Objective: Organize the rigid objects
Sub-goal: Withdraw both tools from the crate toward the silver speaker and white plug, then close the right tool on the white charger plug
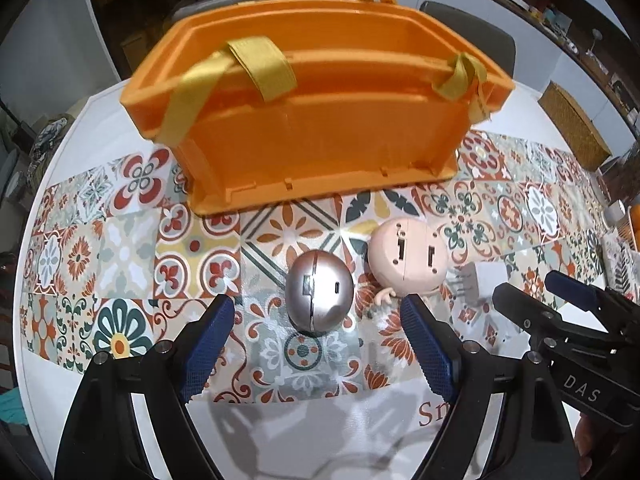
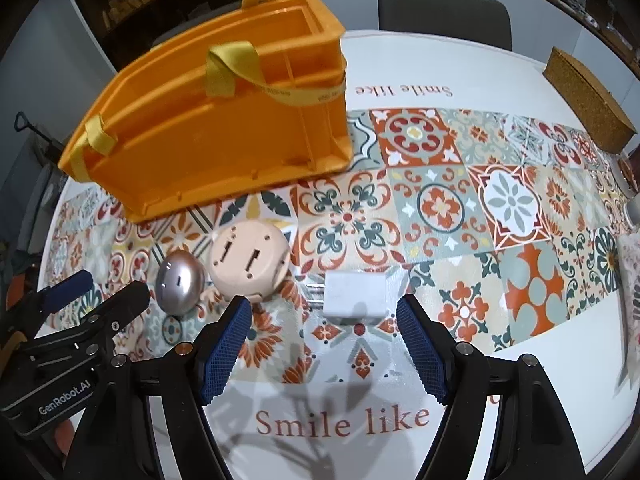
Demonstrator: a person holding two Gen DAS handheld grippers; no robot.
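Tiled tablecloth [image 1: 128, 256] bears orange crate [image 1: 316, 152] lying crosswise; both hand-held grippers spread, empty

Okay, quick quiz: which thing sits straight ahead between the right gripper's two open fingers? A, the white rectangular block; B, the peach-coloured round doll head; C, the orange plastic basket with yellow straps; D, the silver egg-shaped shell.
A: in the right wrist view the white rectangular block lies on the patterned tablecloth directly ahead of the open right gripper, while the other three sit off to its left.
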